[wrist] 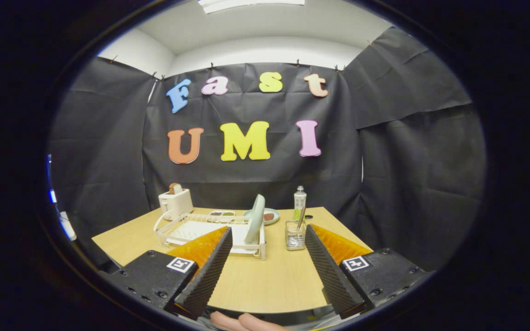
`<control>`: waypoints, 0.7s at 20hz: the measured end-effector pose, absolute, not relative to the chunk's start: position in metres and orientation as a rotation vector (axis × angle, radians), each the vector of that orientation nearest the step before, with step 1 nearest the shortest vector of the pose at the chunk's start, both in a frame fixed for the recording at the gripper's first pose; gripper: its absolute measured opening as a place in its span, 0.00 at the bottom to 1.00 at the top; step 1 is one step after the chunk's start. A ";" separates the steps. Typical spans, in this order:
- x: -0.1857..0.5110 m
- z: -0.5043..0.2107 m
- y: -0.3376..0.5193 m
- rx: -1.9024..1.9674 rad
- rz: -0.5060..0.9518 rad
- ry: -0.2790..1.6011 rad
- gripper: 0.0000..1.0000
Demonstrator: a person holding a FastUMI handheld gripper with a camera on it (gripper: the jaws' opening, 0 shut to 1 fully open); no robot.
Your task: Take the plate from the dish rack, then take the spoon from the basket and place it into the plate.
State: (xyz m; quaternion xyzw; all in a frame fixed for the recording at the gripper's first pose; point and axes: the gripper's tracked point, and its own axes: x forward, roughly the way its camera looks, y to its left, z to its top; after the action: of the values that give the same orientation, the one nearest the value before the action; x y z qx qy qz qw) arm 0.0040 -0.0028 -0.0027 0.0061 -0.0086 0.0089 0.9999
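Standing on edge in the white wire dish rack, the pale green plate is thin, smooth and glazed — a pinch on its rim could slip, or drag the light rack along the wooden surface. The metal spoon leans in a clear basket just right of the rack, easily tipped. The tool hovers spread wide and empty, both items beyond its ridged fingers.

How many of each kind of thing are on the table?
Toaster: 1
Dish rack: 1
Plates: 2, one upright in the rack, one flat behind it
Small dish: 1
Bottle: 1
Basket with spoon: 1 each
Total: 8
Open gripper holds nothing.
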 end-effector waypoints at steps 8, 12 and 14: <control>0.038 0.039 -0.010 -0.002 -0.010 -0.017 1.00; 0.081 0.066 -0.003 -0.046 0.024 0.014 1.00; 0.108 0.078 -0.002 -0.050 0.020 0.052 1.00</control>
State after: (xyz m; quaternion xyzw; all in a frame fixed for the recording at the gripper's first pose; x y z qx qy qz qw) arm 0.1079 -0.0017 0.0783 -0.0249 0.0259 0.0102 0.9993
